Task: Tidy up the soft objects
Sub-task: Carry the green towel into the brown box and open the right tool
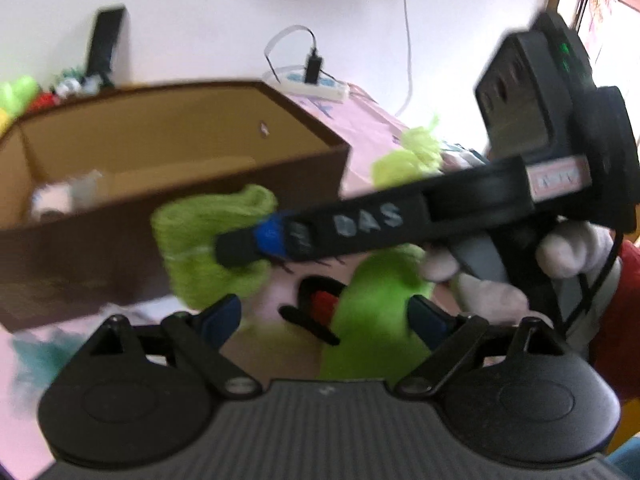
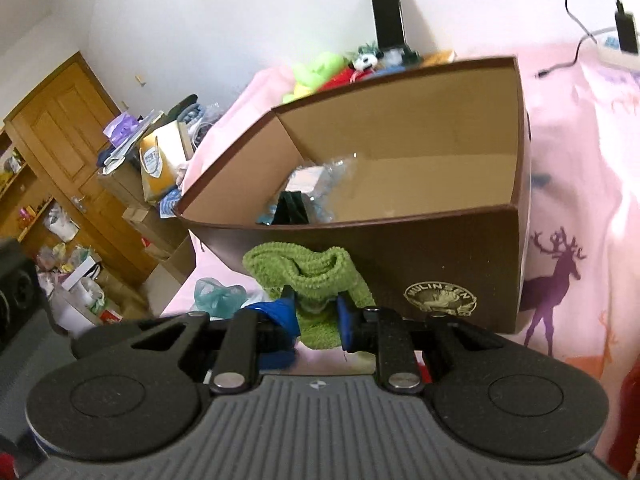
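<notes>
My right gripper [image 2: 316, 312] is shut on a green knitted cloth [image 2: 312, 276] and holds it up in front of the brown cardboard box [image 2: 460, 264]. The same cloth [image 1: 208, 240] shows in the left wrist view, pinched by the right gripper [image 1: 240, 246], which reaches in from the right. My left gripper [image 1: 324, 316] is open and empty, above a bright green and pink plush toy [image 1: 360, 320]. The box [image 1: 120, 248] stands open to the left; it holds some plastic-wrapped items [image 2: 316, 188].
A pink bedspread [image 2: 580, 200] with deer prints covers the surface. More plush toys [image 2: 320, 68] lie behind the box. A power strip [image 1: 316, 86] with a charger sits at the back. Another green fluffy item [image 1: 408, 156] lies to the right. A cluttered floor and wooden door [image 2: 60, 140] are to the left.
</notes>
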{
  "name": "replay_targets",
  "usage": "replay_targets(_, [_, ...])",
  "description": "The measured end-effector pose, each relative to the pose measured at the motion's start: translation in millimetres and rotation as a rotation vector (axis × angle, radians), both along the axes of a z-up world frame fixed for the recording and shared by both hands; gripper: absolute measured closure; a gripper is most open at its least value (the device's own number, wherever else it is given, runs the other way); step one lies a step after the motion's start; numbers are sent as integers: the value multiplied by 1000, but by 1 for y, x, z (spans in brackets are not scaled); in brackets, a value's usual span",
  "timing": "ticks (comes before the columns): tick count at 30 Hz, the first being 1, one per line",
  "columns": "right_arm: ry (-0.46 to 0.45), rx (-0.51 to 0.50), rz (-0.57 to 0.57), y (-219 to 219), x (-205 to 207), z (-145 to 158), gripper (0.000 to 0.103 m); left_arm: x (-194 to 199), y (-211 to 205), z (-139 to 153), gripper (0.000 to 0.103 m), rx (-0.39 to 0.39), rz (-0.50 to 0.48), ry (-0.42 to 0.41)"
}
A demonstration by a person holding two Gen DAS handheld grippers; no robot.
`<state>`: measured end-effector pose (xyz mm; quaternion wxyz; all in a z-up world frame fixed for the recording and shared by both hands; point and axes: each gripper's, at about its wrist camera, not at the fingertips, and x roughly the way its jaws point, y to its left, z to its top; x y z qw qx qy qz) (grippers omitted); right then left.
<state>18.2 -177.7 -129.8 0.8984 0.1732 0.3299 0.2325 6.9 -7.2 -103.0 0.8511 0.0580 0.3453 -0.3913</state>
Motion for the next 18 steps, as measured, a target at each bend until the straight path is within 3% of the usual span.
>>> replay_targets(6, [-78,34,-23,-6,-5,12,103,11,24,19,14,45,103,-97])
replay_targets(11, [-109,33,-27,-8,-9,29,103,19,11,29,17,69,98,-164])
replay_targets(13, [-117,40,-22,-10,-11,37,103,15,10,40,36,45,72,-195])
replay_targets(18, [-158,48,-5,-5,-13,64,103,11,8,64,43,38,56,-269])
